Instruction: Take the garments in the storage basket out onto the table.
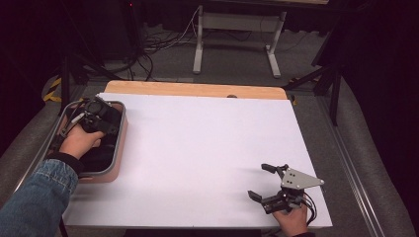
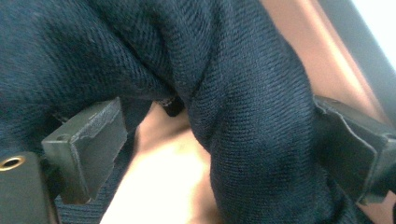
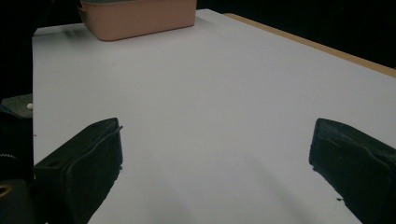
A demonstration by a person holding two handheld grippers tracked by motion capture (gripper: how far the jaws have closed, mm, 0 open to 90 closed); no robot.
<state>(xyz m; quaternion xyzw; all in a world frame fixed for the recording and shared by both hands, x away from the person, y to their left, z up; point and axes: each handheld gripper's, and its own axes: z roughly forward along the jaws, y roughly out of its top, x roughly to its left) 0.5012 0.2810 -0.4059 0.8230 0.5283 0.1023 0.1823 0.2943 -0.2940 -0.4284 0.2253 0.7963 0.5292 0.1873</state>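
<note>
A pink basket (image 1: 120, 148) with a grey rim stands at the table's left edge, and dark navy knit cloth (image 1: 97, 156) lies inside it. My left gripper (image 1: 101, 116) is down in the basket, held by a hand in a denim sleeve. In the left gripper view its jaws stand wide around a thick fold of the cloth (image 2: 243, 93). The fold lies against the right jaw, and a gap shows beside the left one, so my left gripper (image 2: 219, 135) is open. My right gripper (image 1: 258, 181) rests open near the front right of the table with nothing between its jaws (image 3: 217, 154).
A white sheet (image 1: 207, 148) covers the table, with a wooden strip (image 1: 197, 89) along the far edge. The basket (image 3: 140, 21) shows far off in the right gripper view. Cables and a white metal frame (image 1: 237, 29) lie on the floor behind the table.
</note>
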